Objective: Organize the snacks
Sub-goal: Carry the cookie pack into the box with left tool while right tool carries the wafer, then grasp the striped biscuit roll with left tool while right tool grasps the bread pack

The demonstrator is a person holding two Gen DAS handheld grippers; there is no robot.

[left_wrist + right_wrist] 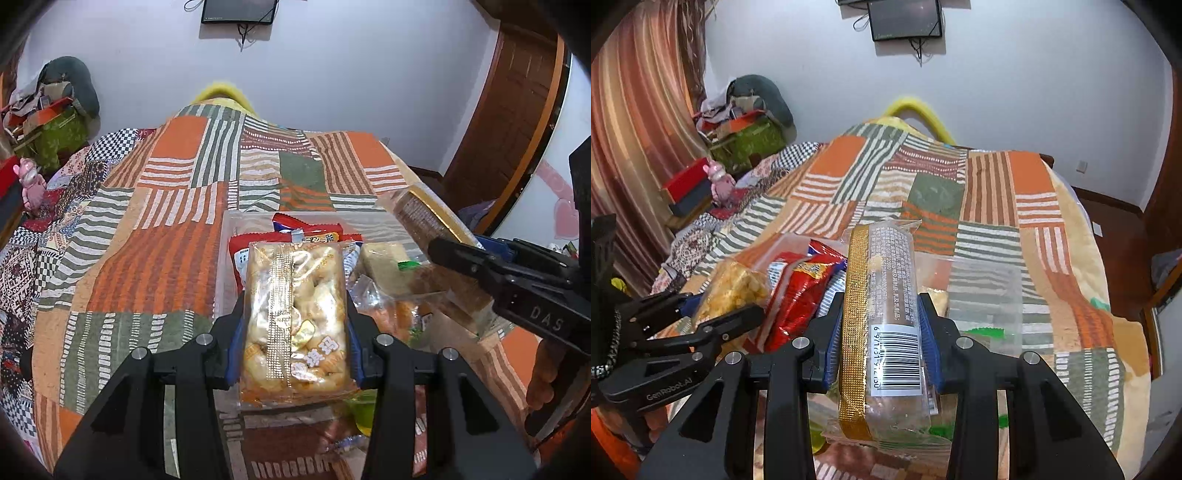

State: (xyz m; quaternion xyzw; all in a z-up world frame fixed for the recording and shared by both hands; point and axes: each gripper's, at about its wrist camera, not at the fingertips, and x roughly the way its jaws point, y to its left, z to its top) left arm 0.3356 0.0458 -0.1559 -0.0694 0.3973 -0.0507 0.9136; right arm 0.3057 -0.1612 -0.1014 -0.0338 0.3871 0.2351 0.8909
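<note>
Lettering "GenRobot.AI" marks the left tool (701,317) pinching a puff pack (295,317); right tool (882,332) pinches a barcoded pack (886,314).

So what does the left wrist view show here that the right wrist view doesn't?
Only the left wrist view shows the printed front of the puffed snack pack clamped in the left claw, and a wooden door. Only the right wrist view shows the barcode side of the gold-striped biscuit pack held by the right claw, plus striped curtains. Both show the patchwork bedspread, the red snack bag and the wall screen.
</note>
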